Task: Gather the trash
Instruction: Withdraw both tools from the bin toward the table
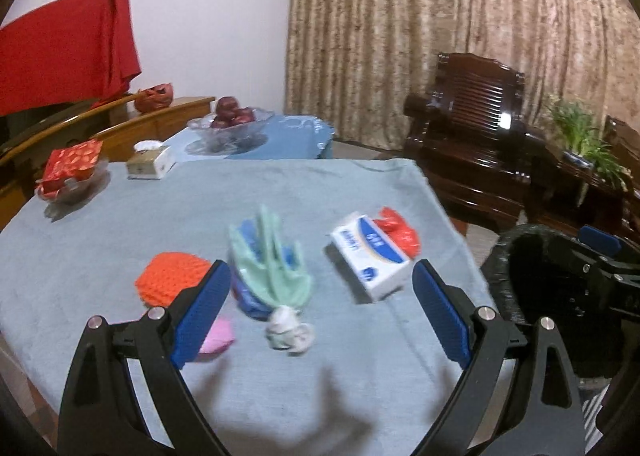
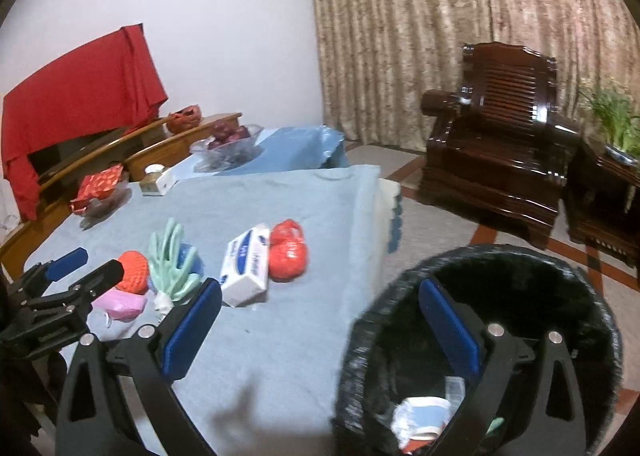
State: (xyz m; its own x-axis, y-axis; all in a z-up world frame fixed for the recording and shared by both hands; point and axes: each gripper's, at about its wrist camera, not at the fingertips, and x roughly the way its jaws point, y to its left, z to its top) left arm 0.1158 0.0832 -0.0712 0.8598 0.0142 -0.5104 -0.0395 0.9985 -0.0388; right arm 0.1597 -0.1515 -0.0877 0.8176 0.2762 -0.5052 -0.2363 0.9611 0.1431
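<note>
Trash lies on the blue-grey tablecloth (image 1: 280, 196): an orange knitted piece (image 1: 172, 278), a green and blue wrapper (image 1: 268, 272), a crumpled white paper (image 1: 288, 330), a pink scrap (image 1: 218, 336), a white and blue tissue pack (image 1: 372, 256) and a red plastic bag (image 1: 400, 232). My left gripper (image 1: 324, 308) hovers open above the table, with the wrapper and crumpled paper between its fingers' lines. My right gripper (image 2: 320, 330) is open and empty, one finger over the black lined bin (image 2: 560, 288). A paper cup (image 2: 424, 412) and scraps lie inside the bin.
At the table's far side stand a tissue box (image 1: 150, 162), a glass dish with a red packet (image 1: 72, 172) and a glass bowl of red fruit (image 1: 232, 124). A dark wooden armchair (image 1: 472, 116) and a potted plant (image 1: 580, 132) stand beyond the bin.
</note>
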